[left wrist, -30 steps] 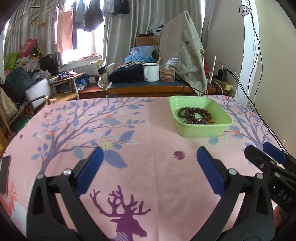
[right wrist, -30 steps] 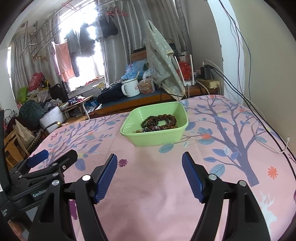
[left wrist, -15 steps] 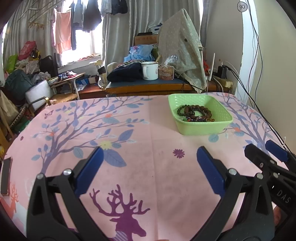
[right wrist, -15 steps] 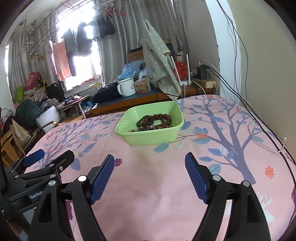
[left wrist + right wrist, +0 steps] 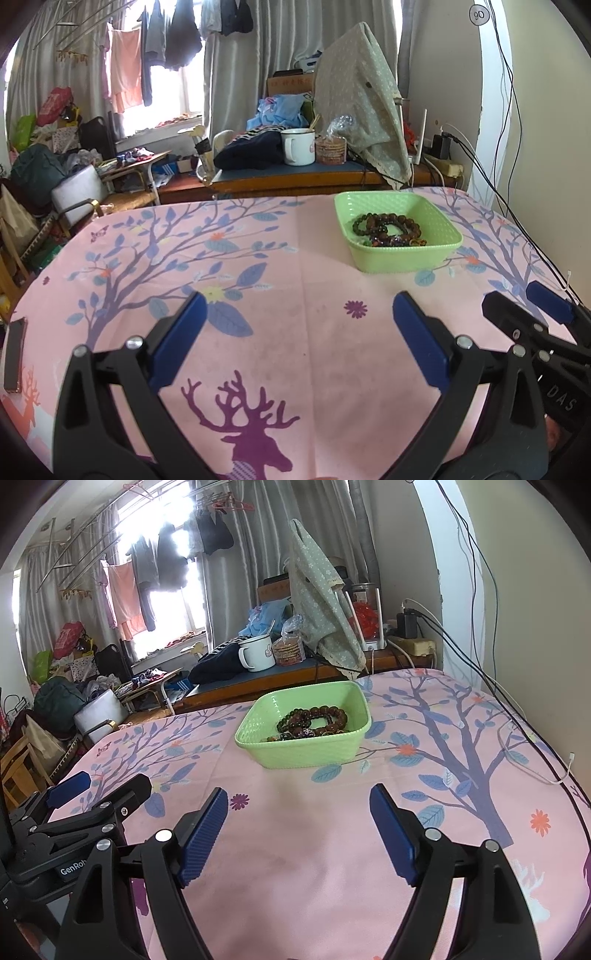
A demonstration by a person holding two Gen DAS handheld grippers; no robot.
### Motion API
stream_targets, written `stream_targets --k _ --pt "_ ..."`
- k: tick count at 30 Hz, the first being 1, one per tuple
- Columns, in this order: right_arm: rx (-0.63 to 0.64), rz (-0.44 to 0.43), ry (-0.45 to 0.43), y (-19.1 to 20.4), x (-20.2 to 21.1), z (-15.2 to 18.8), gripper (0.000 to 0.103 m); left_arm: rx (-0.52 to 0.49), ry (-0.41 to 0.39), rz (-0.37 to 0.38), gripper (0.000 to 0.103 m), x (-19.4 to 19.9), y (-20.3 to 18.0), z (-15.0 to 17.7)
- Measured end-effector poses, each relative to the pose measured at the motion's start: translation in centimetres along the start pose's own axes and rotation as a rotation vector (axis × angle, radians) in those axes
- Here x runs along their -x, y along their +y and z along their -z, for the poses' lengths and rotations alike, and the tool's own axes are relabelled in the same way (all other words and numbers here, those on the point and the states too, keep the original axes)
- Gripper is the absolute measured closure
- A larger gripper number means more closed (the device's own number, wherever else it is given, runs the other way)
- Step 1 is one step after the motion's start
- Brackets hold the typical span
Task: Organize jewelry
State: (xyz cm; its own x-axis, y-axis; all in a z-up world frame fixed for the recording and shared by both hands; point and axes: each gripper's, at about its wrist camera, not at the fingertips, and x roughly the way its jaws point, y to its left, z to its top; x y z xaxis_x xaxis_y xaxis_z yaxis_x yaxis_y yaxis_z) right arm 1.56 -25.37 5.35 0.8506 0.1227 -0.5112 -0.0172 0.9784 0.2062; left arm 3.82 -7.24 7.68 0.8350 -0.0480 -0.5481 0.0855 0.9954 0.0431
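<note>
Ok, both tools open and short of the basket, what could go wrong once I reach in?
The bead bracelets lie piled and overlapping in the green basket, so the right tool may lift several at once. The basket looks light; a rim nudge could slide it. The white cable lies loose near the table's right edge and could snag.

Both grippers were the same build, chunky matte black plastic frames with triangular cutouts in the arms. The left gripper (image 5: 299, 317) had smooth-looking blue pads (image 5: 419, 345) on the inside of each finger and round silver screws near the base of them. The right gripper (image 5: 297, 814) had blue pads (image 5: 202, 840) too, with a fine ribbed texture, and the same silver screws. White lettering showed on the bodies: "DAS" on the right one, "GenRob" on the left, both cut off.
</note>
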Motion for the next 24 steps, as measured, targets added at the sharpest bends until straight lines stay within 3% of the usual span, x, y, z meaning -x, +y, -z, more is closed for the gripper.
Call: stream_targets --k 24 --pt "0.004 -0.009 0.003 0.42 0.07 0.02 0.05 -0.014 -0.015 0.01 0.006 0.28 0.06 -0.1"
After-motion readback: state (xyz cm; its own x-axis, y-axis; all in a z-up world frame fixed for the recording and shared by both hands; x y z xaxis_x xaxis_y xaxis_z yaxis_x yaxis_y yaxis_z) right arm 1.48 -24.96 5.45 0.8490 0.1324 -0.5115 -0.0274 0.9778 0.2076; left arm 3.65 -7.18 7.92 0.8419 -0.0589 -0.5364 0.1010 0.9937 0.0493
